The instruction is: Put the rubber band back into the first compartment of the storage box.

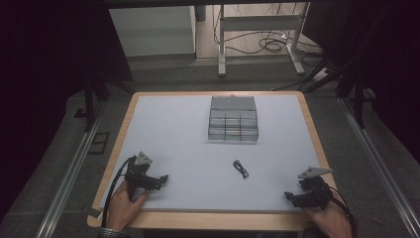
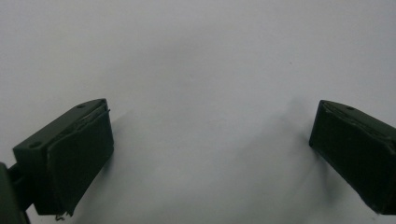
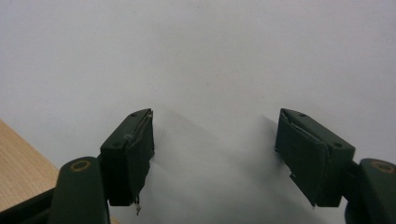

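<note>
Both your grippers rest at the near edge of the desk (image 1: 168,124), the left gripper (image 1: 161,179) and the right gripper (image 1: 292,197) each with jaws spread and nothing between them. A small black cord loop (image 1: 241,169) lies flat between them, just in front of the clear compartment box (image 1: 233,119). Being thin and flat, it could slip past the jaws or skid if you close too high.
</note>
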A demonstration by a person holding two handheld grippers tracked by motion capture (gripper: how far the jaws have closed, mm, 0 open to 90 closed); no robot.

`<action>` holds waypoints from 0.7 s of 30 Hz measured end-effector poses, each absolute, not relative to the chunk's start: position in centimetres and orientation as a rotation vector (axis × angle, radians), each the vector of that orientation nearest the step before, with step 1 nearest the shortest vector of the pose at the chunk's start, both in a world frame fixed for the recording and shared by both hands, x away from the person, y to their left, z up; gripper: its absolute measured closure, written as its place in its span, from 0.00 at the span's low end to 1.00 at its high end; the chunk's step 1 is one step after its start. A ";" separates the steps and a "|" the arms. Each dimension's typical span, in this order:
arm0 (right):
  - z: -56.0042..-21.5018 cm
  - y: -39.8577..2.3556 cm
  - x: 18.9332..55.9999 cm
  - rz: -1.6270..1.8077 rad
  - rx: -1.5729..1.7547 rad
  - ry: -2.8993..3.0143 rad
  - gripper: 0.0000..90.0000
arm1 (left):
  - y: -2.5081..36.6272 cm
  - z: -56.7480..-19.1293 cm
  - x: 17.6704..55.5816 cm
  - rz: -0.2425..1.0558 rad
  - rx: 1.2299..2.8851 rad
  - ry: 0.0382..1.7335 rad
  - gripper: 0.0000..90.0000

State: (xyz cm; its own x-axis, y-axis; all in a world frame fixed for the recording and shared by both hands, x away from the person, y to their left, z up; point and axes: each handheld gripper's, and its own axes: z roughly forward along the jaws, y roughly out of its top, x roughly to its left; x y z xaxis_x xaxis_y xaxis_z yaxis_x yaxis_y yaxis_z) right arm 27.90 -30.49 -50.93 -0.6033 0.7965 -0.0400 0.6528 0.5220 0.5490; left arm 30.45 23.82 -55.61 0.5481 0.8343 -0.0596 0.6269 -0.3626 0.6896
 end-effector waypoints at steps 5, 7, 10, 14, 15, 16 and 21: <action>-50.8 -30.4 28.0 0.700 1.209 2.491 0.32 | 23.8 -55.6 30.4 0.397 2.111 1.172 0.00; -50.7 -30.3 28.1 0.691 1.199 2.496 0.33 | 23.8 -55.6 30.4 0.397 2.111 1.172 0.00; -50.6 -30.0 28.1 0.688 1.189 2.513 0.35 | 23.8 -55.6 30.4 0.396 2.112 1.171 0.00; -50.1 -29.3 28.1 0.680 1.172 2.538 0.35 | 23.8 -55.6 30.4 0.396 2.112 1.171 0.00; -50.1 -29.3 28.1 0.680 1.172 2.538 0.35 | 23.8 -55.6 30.4 0.396 2.112 1.171 0.00; -50.0 -29.2 28.1 0.684 1.178 2.545 0.35 | 23.8 -55.6 30.4 0.396 2.112 1.171 0.00; -49.5 -28.8 28.1 0.681 1.189 2.563 0.35 | 23.8 -55.6 30.4 0.396 2.112 1.171 0.00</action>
State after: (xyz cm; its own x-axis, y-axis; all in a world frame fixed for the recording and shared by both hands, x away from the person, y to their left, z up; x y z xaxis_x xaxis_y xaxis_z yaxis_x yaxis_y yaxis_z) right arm 28.07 -28.77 -49.54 -0.6422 0.7664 -0.0162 0.6572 0.5613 0.5030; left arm 30.44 23.83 -55.61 0.5487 0.8339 -0.0592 0.6267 -0.3634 0.6894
